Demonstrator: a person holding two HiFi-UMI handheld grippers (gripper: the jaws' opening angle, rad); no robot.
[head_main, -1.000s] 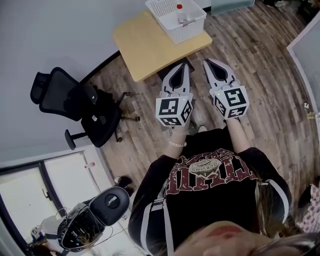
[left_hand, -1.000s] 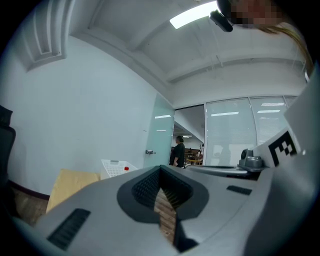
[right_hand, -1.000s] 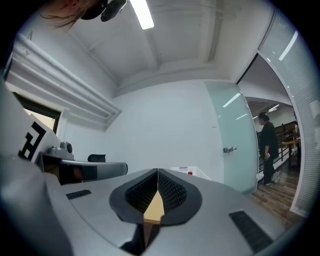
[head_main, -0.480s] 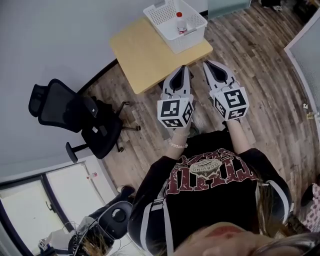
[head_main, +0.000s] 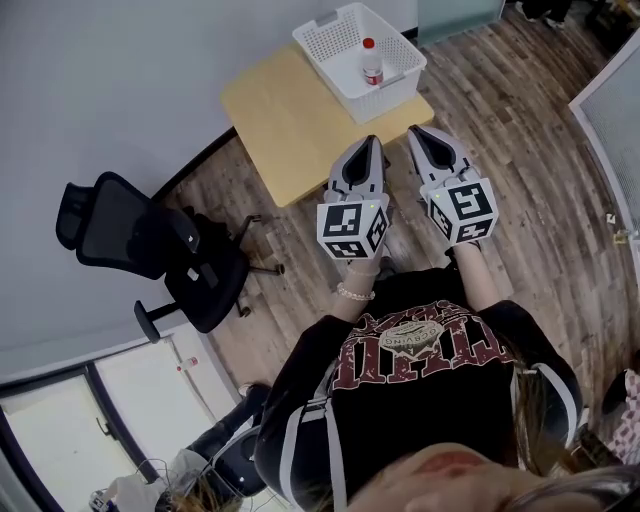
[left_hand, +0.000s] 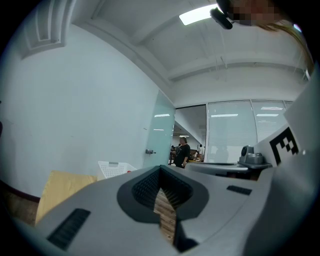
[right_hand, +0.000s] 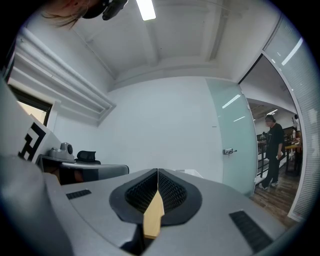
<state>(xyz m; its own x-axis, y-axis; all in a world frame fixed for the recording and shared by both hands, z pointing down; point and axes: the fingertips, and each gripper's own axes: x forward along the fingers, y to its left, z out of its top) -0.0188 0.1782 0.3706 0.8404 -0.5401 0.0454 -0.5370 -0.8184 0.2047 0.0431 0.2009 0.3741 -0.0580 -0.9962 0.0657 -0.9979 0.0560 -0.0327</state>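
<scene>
**Ann:** The bench (head_main: 285, 110) has slid closer in the head view over the last second. The left tongs (head_main: 371, 142) and right tongs (head_main: 416, 132) now sit right at its near edge.

**Ben:** Both pairs are clamped fully together with nothing between them. Through the slits there's only floorboard on the left and bench top on the right.

**Ann:** So the gap has narrowed, but they're touching nothing yet.

**Ben:** On the bench's far right corner sits the white basket (head_main: 383, 97), beyond both tips.

**Ann:** Inside it is one clear bottle (head_main: 372, 68) with a red cap, apparently standing. Nothing else shows in there.

**Ben:** An office chair (head_main: 150, 250) is parked well left of the bench.
</scene>
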